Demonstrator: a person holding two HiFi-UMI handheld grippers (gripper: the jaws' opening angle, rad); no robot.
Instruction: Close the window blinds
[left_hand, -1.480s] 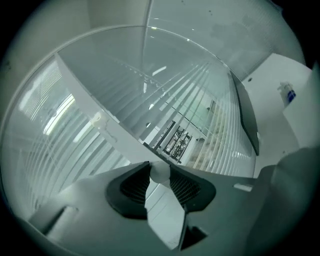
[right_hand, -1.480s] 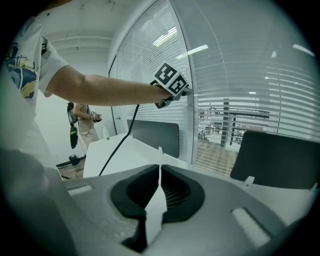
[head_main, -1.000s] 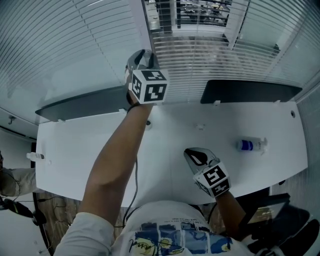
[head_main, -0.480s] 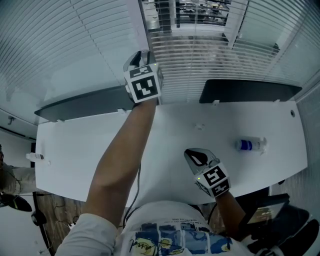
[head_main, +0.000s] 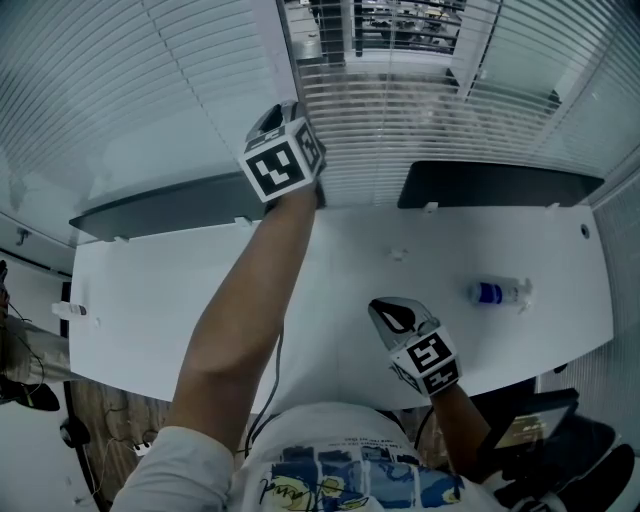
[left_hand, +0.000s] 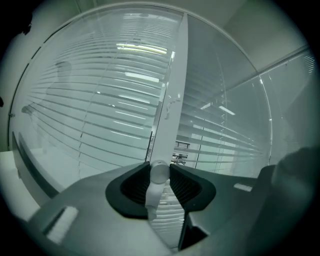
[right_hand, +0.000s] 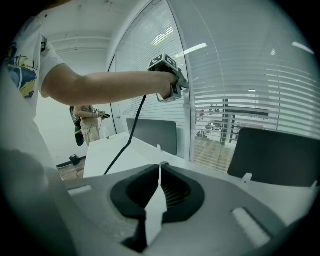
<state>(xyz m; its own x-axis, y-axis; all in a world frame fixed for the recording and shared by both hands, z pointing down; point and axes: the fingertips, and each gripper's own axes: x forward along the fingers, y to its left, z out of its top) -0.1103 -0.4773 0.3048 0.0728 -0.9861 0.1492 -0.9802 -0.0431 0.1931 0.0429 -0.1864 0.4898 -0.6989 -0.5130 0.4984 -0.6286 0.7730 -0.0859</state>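
White slatted blinds (head_main: 150, 90) cover the window panes ahead, and their slats (left_hand: 95, 105) fill the left gripper view. A thin white wand (left_hand: 160, 173) hangs by the window post. My left gripper (left_hand: 160, 169) is shut on the wand's round lower end, raised at the post (head_main: 283, 150) and seen from the side in the right gripper view (right_hand: 171, 82). My right gripper (head_main: 392, 316) is low over the desk's near side, shut with nothing between its jaws (right_hand: 159, 169).
A white desk (head_main: 200, 300) runs below the window, with two dark panels (head_main: 160, 208) (head_main: 500, 185) standing along its far edge. A clear bottle with a blue label (head_main: 497, 291) lies at the right, a small bottle (head_main: 75, 311) at the left edge. Another person (right_hand: 89, 122) stands at the far left.
The left gripper has rolled about its own axis on the wand, so its marker cube shows a different face. It has not shifted place. The right gripper has stayed still.
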